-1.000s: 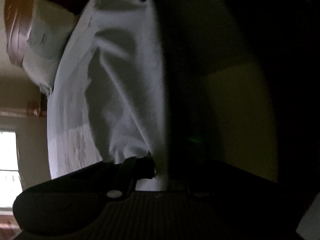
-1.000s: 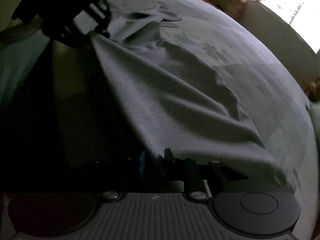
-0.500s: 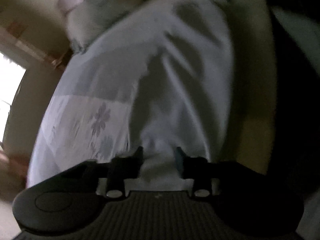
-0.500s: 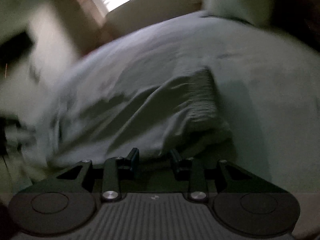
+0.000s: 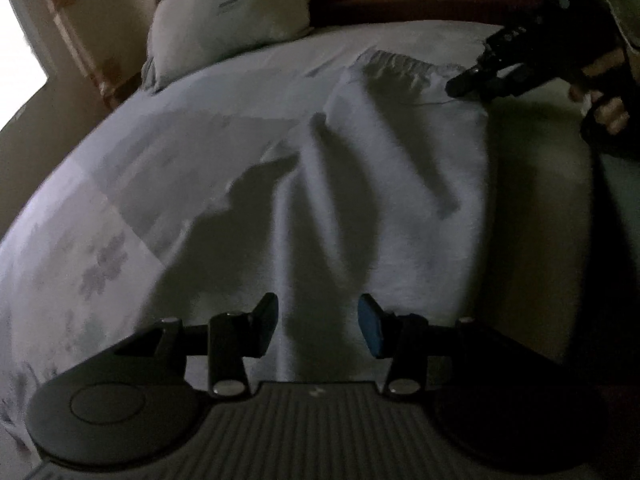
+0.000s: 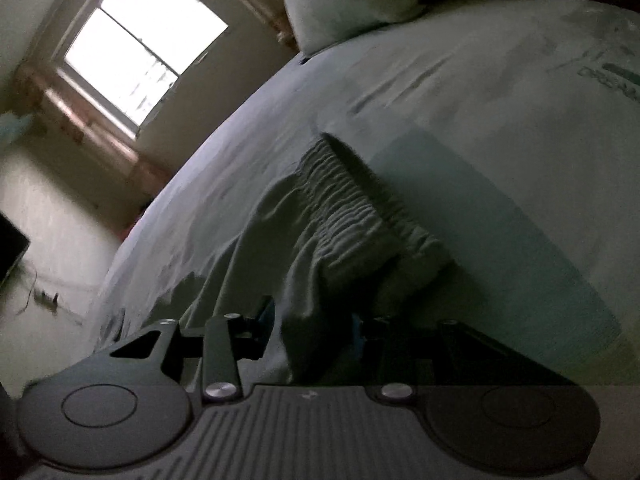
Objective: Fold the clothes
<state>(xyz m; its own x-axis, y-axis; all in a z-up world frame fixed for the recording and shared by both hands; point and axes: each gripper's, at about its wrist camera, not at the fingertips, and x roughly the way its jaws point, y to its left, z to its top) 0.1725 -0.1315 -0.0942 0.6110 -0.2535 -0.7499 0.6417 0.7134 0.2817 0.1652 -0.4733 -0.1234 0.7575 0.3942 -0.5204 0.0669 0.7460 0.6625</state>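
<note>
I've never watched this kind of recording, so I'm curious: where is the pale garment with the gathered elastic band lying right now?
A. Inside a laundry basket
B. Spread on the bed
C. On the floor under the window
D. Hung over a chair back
B: the garment lies rumpled on the bed sheet, its elastic band toward the pillow; no chair or basket shows.

A bed (image 5: 120, 208) in a pale floral sheet carries a pillow (image 5: 228, 20) and rumpled grey shorts (image 5: 380, 168).
</note>
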